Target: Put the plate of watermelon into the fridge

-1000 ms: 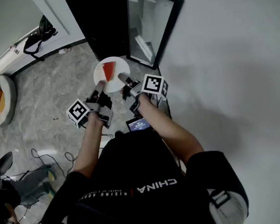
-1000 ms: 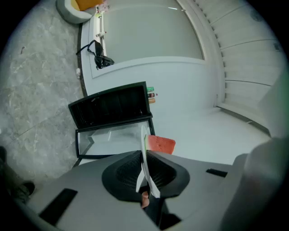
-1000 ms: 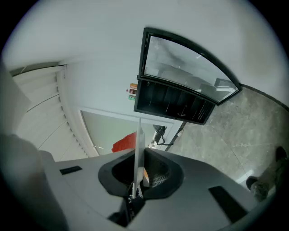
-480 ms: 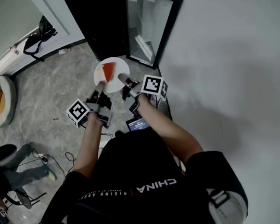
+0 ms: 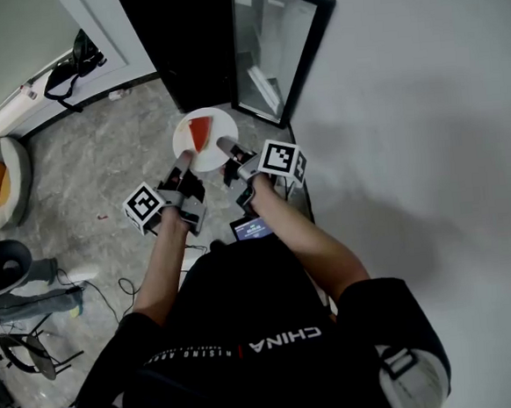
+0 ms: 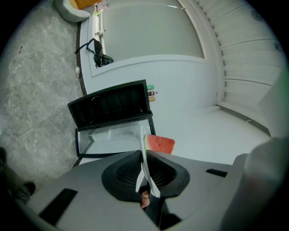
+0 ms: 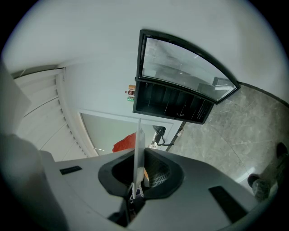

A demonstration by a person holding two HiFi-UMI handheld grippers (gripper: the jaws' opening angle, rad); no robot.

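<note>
- Nearest us, well short of the fridge (image 5: 192, 50), a small lit screen (image 5: 253, 228) sits at our chest, between our forearms.
- Next towards the fridge come the left tongs (image 5: 182, 166) and the right tongs (image 5: 225, 146). Each carries its marker cube, and both point roughly level at the fridge.
- The left tongs are closed on the near-left rim of the plate (image 5: 221, 125). In the left gripper view we see the white rim edge-on, pinched between the dark pads.
- The right tongs are clamped on the near-right rim in the same way. In the right gripper view the thin white edge stands upright between the pads.
- The plate is white and round. We hold it in the air above the grey marbled floor (image 5: 103, 167), just in front of the fridge and not yet inside it.
- A red watermelon slice (image 5: 199, 133) lies on the plate, broad end towards the fridge and narrow tip towards us.
- The fridge is black and stands open. Its glass fridge door (image 5: 274, 52) is swung out on the right of the cabinet, beside the white wall (image 5: 427, 141).
- Left of the fridge, a black bag (image 5: 73, 63) with straps sits by the pale wall. Farther left still is a white seat (image 5: 8, 187) with an orange cushion.
</note>
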